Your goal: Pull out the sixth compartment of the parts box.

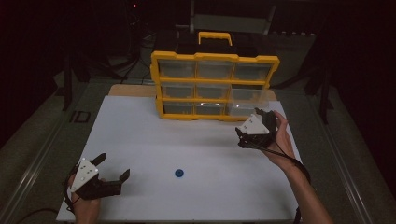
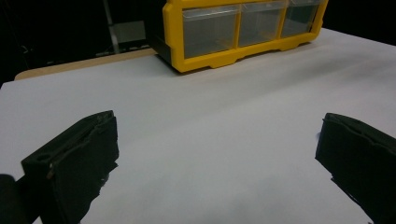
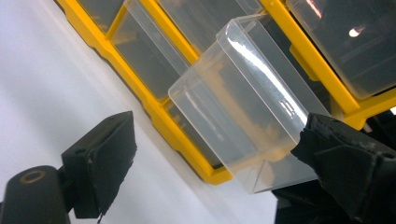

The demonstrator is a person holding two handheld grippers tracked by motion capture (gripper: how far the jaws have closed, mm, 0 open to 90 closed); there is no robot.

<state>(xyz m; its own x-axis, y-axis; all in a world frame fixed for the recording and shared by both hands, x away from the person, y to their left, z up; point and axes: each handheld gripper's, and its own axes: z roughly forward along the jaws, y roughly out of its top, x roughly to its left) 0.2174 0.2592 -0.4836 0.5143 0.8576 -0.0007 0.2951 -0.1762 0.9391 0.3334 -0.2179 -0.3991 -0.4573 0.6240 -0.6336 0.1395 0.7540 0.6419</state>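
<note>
— Yellow framing is seen around the drawer cabinet [image 1: 214, 86] that stands at the far edge of the white desk [image 1: 154, 135], right of the middle. What is being handled there?

— A clear plastic drawer [image 3: 243, 100] is pulled partway out of the cabinet's right-hand column, in the lower rows. In the right gripper view it juts from the yellow frame towards the camera, and its front corner is seen just beside the right-hand jaw; whether the two touch cannot be told.

— How is the right gripper [image 1: 254, 128] held?

— It is held up in the person's right hand [image 1: 280, 140] close to the cabinet's lower right corner, above the desk. Its jaws are spread wide, and nothing is clamped between them; the drawer sits off to one side of the gap.

— And the left gripper [image 1: 112, 170]?

— It is kept low near the near left corner of the desk, well apart from the cabinet. Its jaws are likewise released, with bare white desk seen between them in the left gripper view, and the cabinet's bottom row [image 2: 243, 28] is seen far ahead.

— Is anything else laid on the desk?

— A small round blue piece [image 1: 179, 173] is seen near the near edge, about midway along it, between the two grippers and touched by neither.
</note>
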